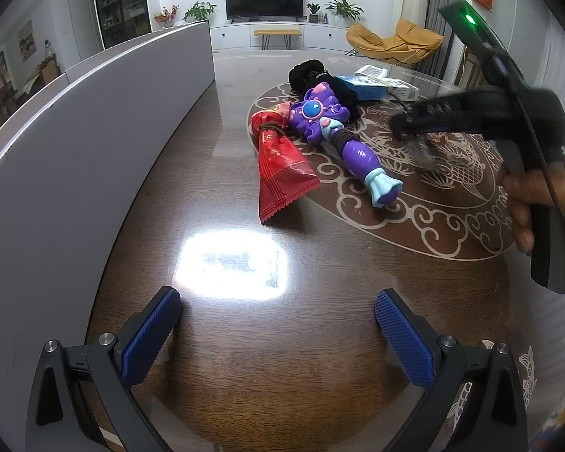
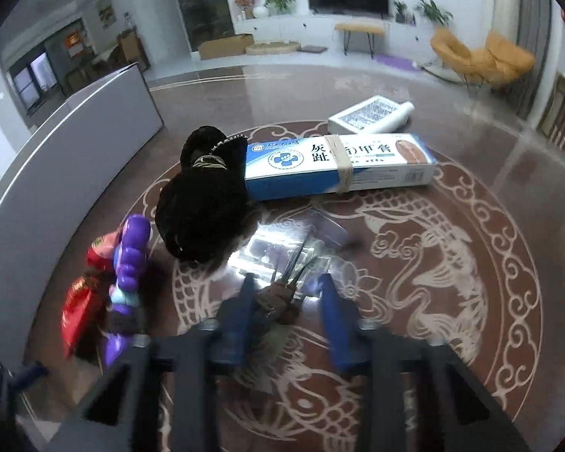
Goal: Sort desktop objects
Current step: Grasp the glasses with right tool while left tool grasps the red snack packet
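My left gripper (image 1: 278,309) is open and empty, low over the dark table. Ahead of it lie a red snack packet (image 1: 278,162), a purple toy wand (image 1: 335,128) and a black pouch (image 1: 309,71). My right gripper (image 2: 288,293) is open around a small bundle of metal tools wrapped in a brown band (image 2: 282,293), which lies on a clear packet (image 2: 282,248); it is blurred and I cannot tell whether the fingers touch it. The right gripper also shows in the left wrist view (image 1: 406,128). A blue-and-white medicine box (image 2: 339,165) and a white box (image 2: 365,113) lie beyond.
A grey curved-wall bin (image 1: 75,158) stands along the left of the table and also shows in the right wrist view (image 2: 67,139). The table has a pale dragon pattern (image 2: 433,256). A living room with TV and yellow chair lies behind.
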{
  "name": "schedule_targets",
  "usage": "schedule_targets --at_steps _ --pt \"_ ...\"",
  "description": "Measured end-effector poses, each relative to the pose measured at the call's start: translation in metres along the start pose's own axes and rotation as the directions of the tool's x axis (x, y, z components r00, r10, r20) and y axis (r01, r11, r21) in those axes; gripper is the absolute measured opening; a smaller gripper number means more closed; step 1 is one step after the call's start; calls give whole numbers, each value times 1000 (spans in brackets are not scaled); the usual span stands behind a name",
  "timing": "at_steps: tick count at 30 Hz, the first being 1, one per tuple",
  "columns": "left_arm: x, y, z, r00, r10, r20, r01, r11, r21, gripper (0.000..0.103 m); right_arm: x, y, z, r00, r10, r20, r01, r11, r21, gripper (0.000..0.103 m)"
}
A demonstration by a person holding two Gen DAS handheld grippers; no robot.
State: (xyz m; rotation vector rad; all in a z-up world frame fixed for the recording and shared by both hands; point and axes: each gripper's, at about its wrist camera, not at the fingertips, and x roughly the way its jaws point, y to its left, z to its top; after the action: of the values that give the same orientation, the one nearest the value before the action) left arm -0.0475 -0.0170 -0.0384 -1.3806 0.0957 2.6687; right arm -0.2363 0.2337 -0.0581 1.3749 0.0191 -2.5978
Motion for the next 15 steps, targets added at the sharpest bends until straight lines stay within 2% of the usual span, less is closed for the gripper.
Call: schedule_targets --at_steps 1,5,9,15 --pt "0 0 0 1000 -1 1 1 1000 -1 103 -3 -6 -6 1000 -4 6 4 1000 -16 16" --pt "0 2 0 1000 -20 10 20 1000 -17 103 -22 -29 -35 1000 -21 22 22 998 -55 16" --pt "0 4 1 999 -37 19 38 999 -29 103 -66 -57 -85 998 -33 46 36 996 -81 16" --pt "3 -3 4 1000 4 -1 -4 1000 2 103 -87 -53 -119 997 -12 76 20 994 -106 19"
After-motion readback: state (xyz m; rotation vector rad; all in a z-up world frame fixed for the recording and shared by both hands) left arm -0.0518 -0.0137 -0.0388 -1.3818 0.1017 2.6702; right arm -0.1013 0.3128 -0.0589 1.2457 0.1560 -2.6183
